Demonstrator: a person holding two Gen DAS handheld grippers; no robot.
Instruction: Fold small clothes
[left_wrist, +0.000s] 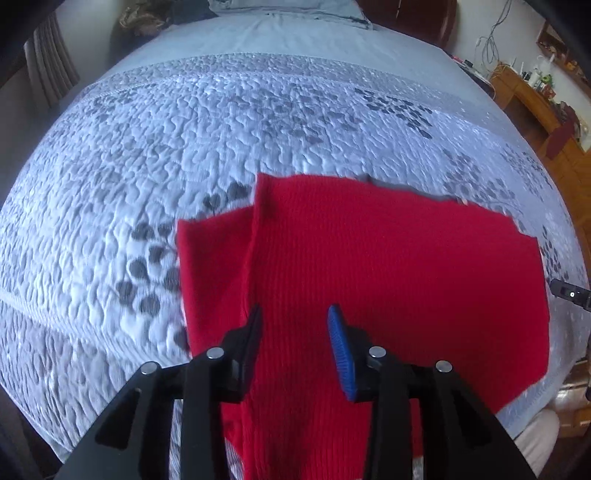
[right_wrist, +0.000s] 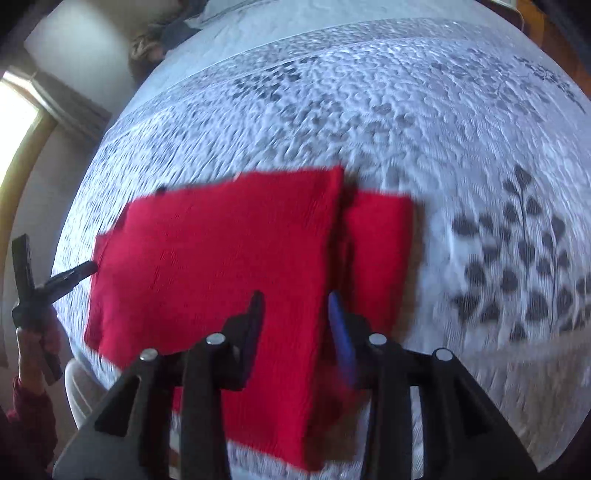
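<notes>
A red knit garment lies partly folded on the quilted bedspread, with a sleeve or flap sticking out at its left side. My left gripper is open, jaws apart, hovering over the garment's near edge with nothing between them. In the right wrist view the same red garment lies on the bed, its flap at the right. My right gripper is open above the garment's folded edge and holds nothing. The left gripper's tip shows at the garment's left edge in the right wrist view.
The bed's near edge runs just below the garment. Pillows lie at the head of the bed. A wooden dresser with small items stands at the right. A window is at the left. The person's hand holds the left gripper.
</notes>
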